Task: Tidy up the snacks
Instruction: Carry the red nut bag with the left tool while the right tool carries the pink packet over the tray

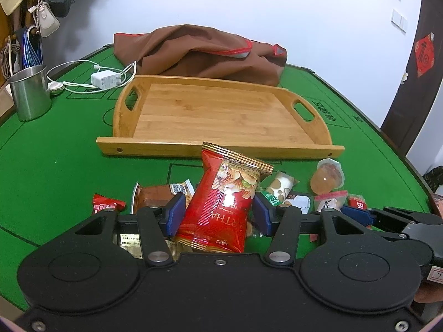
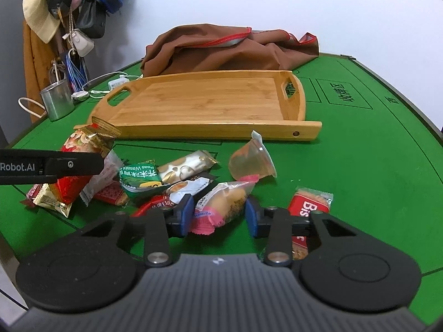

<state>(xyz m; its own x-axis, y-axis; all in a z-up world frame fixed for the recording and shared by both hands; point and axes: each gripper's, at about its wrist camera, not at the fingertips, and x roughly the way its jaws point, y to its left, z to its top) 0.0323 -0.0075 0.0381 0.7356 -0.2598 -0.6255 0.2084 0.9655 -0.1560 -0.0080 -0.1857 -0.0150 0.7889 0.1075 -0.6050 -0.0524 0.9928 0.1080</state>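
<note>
My left gripper (image 1: 218, 215) is shut on a red nut packet (image 1: 221, 202), held upright just above the snack pile; in the right wrist view the same packet (image 2: 74, 160) shows at the left. My right gripper (image 2: 218, 217) has its blue pads against both sides of a clear pastry packet (image 2: 221, 204) with pink ends, low over the green felt. Around it lie a green peas packet (image 2: 139, 177), a cream-and-brown bar (image 2: 185, 167), a tipped jelly cup (image 2: 252, 160) and a red biscuit packet (image 2: 307, 207). The bamboo tray (image 1: 221, 146) behind the pile holds nothing.
A steel cup (image 1: 30, 96) stands at the far left beside a white charger (image 1: 106, 80) with its cable. A crumpled brown cloth (image 1: 199, 52) lies behind the tray. Bags and hats hang on the wall at the left. The table edge curves close on the right.
</note>
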